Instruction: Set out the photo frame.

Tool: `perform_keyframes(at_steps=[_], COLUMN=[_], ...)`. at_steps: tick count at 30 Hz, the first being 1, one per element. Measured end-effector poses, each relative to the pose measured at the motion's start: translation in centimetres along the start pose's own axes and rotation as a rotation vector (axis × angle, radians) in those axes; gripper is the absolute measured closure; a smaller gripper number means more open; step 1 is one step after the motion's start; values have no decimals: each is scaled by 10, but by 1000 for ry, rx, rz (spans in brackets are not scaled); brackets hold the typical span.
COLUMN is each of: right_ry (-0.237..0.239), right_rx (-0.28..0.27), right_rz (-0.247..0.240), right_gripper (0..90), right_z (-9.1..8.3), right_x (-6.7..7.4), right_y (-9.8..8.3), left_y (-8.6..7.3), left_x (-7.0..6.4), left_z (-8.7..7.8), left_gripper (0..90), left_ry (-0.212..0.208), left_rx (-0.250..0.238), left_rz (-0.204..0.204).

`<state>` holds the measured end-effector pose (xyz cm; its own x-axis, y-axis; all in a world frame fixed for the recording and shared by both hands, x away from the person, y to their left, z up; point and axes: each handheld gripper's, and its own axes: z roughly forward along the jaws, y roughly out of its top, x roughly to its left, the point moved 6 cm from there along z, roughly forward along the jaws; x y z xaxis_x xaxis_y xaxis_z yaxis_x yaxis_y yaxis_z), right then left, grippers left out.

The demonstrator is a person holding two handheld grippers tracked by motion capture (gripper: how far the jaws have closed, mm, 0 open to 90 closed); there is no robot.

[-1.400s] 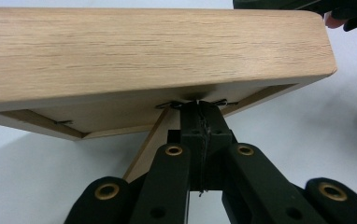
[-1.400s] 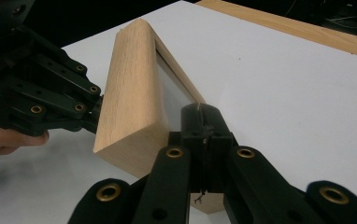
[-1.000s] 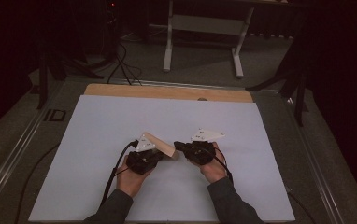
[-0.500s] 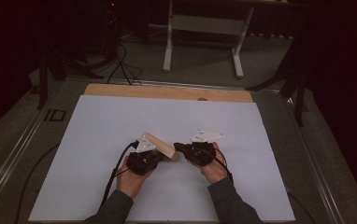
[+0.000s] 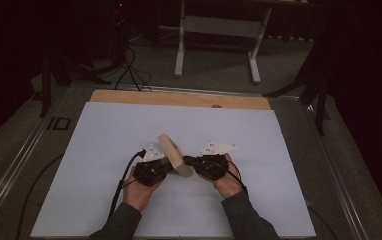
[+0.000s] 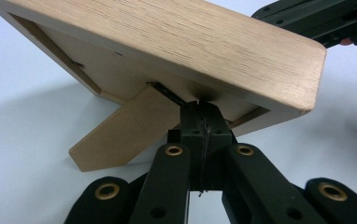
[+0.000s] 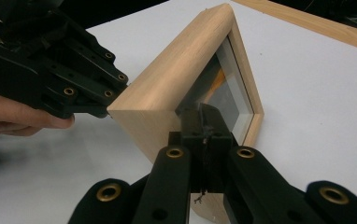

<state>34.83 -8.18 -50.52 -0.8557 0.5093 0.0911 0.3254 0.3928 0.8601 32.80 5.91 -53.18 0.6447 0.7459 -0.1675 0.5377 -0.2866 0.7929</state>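
Standing tilted on white mat: wooden picture frame, glass-fronted picture inside.

White sheet covering a wooden tabletop, bare wood strip showed at 12 o'clock, white metal stand legs on grey floor beyond, black cables lay at 11 o'clock.

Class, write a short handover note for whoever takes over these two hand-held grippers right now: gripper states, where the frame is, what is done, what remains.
Left gripper: jaws shut, tips against the back of the light wooden picture frame, beside its fold-out wooden stand leg.
Right gripper: jaws shut, tips against the frame's glass front.
Frame: tilted between both grippers on the white table sheet.
Done: stand leg swung out.
Left: probably settle the frame on its leg, then withdraw.
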Motion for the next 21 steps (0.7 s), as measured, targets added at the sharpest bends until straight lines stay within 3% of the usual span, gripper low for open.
perform_keyframes(at_steps=[9,15,21], right_ry=[-26,0,19], right_rx=[59,83,91], right_rz=[17,3,-12], right_gripper=[896,895,890], right_z=[8,13,16], right_x=[-8,0,7], right_y=[-14,-16,-16], left_y=[0,0,2], left_x=[1,9,15], left_z=[0,-2,-5], left_gripper=[897,896,896], left_ry=[4,22,6], left_rx=[-1,-23,-50], left_rz=[-4,-38,-75])
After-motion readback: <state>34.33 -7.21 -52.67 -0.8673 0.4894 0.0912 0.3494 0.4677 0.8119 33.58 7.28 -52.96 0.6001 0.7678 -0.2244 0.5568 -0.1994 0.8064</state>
